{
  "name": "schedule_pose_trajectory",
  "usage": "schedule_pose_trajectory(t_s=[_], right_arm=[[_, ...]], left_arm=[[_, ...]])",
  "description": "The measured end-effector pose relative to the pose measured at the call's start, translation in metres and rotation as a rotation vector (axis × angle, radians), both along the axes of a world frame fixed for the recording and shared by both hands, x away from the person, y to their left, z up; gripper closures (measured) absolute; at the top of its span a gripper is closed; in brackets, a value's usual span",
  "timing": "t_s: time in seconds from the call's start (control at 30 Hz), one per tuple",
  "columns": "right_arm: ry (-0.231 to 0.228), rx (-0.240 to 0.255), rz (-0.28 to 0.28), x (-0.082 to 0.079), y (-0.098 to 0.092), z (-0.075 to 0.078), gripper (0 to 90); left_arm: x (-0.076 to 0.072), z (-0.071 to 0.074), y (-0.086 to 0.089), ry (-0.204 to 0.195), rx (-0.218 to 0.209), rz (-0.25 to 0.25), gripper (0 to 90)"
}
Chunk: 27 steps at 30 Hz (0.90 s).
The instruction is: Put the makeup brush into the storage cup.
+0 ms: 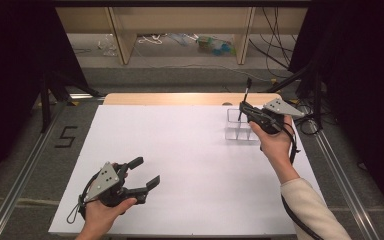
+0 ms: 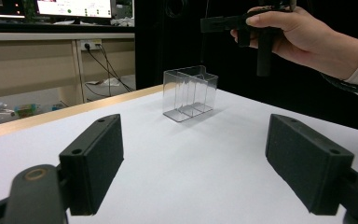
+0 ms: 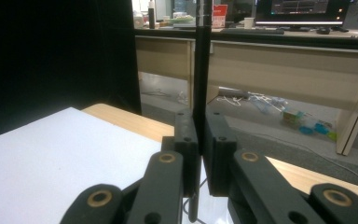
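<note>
Covering most of the tabletop [image 1: 180, 165] is a white sheet, bare wood showing along the far edge. Right hand [image 1: 275, 142] holds the right gripper [image 1: 243, 107] at the far right, above a clear plastic organizer [image 1: 240, 131] with several upright compartments; compartments look empty in the left gripper view [image 2: 189, 92]. Right gripper fingers [image 3: 186, 140] are clamped on a thin black pen [image 3: 201, 70], held upright, tip poking down below the fingers, over the organizer; can't tell whether the tip is inside a compartment. Left hand [image 1: 102, 215] holds the left gripper [image 1: 147, 172] near the front left, well apart from the organizer, fingers [image 2: 93, 161] spread wide with nothing between them, low over the white sheet.
</note>
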State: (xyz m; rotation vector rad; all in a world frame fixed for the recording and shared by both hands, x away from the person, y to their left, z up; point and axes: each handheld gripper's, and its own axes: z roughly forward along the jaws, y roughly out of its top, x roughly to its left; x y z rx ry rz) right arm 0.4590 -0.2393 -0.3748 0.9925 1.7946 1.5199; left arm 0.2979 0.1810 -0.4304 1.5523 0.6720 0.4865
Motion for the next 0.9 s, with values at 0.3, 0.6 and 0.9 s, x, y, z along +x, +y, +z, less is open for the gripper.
schedule_pose_trajectory(t_s=[0.3,0.6,0.9], right_arm=[[-0.015,0.0,-0.008,0.0036,0.0008,-0.0008,85.8],[0.0,-0.012,-0.007,0.0062,0.0007,0.0003,85.8],[-0.005,-0.003,-0.008,0.0095,0.0008,-0.0002,85.8]], left_arm=[[-0.0001,-0.0001,-0.0002,0.001,0.0,0.0,19.4],[-0.0001,-0.0002,-0.0001,0.002,0.002,0.0,19.4],[-0.0002,-0.0002,-0.0003,0.002,0.0,0.0,19.3]])
